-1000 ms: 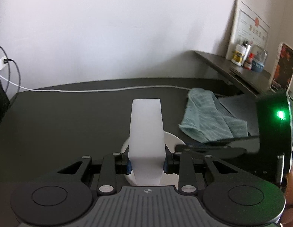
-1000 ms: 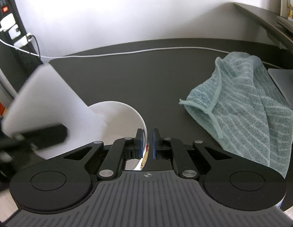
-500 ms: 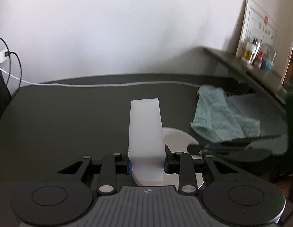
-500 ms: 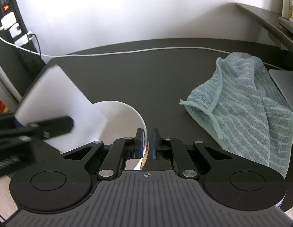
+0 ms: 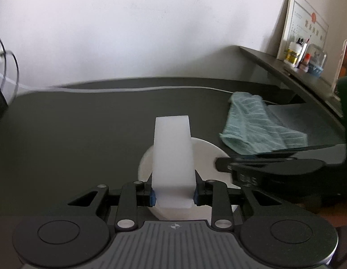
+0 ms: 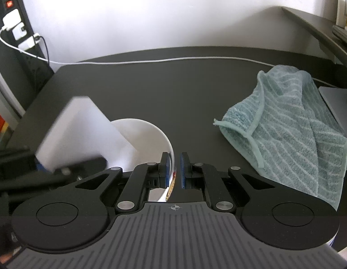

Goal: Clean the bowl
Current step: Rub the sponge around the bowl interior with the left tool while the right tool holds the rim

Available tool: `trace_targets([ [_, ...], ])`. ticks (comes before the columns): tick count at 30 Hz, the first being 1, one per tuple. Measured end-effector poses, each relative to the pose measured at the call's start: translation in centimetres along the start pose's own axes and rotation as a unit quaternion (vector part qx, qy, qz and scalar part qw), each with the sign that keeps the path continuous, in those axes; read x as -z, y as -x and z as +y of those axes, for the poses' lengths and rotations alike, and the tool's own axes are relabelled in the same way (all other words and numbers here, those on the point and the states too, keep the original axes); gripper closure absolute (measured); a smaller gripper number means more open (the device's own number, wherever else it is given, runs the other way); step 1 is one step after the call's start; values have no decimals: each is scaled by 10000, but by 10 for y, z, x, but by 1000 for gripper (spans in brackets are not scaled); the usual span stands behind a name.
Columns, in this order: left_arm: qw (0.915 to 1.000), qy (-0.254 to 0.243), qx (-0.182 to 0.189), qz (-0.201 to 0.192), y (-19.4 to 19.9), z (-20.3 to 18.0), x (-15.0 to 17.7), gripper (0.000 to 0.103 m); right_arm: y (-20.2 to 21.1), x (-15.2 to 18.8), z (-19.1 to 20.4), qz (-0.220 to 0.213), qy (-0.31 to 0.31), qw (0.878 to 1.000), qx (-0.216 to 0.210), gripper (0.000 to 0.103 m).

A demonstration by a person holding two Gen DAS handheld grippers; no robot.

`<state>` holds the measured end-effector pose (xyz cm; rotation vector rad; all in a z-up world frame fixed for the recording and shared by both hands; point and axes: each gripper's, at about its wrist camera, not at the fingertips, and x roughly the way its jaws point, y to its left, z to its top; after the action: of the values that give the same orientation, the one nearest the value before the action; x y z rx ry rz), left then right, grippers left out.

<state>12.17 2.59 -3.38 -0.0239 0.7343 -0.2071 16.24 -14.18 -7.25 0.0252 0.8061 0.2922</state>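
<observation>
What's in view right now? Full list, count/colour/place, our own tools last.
bowl: 1, white, on the dark table, near edge
sponge: 1, white block, tilted over the bowl
towel: 1, teal striped, crumpled on the table's right side
cable: 1, white, along the table's back edge
power strip: 1, black, upright at far left, white plugs in it
shelf: 1, dark, right wall, small bottles and a framed sheet on it
table: 1, dark
left tool: shut on sponge
right tool: pinching the bowl's rim

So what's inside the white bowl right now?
The lower end of the white sponge block, held by the left claw, dips into the bowl. The visible inner wall looks bare; the bottom is hidden.
</observation>
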Motion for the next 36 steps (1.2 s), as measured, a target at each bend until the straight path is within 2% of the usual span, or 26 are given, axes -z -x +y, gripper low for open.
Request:
trace_targets([
  [6,9996,148,204,-97,19,4,-10,74,12,2,1,-152,5,9998,100,92],
  [9,9991,224,373,4,21,0,-5,74,15,-3,2,-162,369,9992,-82,84],
  [12,9983,342,462,140,17,-2,4,74,9,-12,4,-94,833,9960,-299,84],
  [16,9989,248,350,167,8,-3,2,73,-7,-27,9,65,1449,9878,-569,82],
  [20,9995,130,216,166,-2,-3,-2,73,-23,-35,11,186,1596,9844,-716,82],
  [24,9998,13,81,166,-11,-3,-6,72,-27,-36,6,232,1361,9879,-707,94],
  [26,9999,-46,14,166,-16,-2,-8,72,-22,-31,2,241,1071,9927,-497,95],
  [30,9997,-141,-86,179,-24,-3,-11,72,-2,-9,-2,177,364,9985,-371,89],
  [34,9996,-125,7,268,-20,-9,-9,73,4,-1,0,148,253,9992,-281,88],
  [36,9994,-2,130,317,-13,-8,-5,74,3,-4,0,159,283,9990,-295,81],
])
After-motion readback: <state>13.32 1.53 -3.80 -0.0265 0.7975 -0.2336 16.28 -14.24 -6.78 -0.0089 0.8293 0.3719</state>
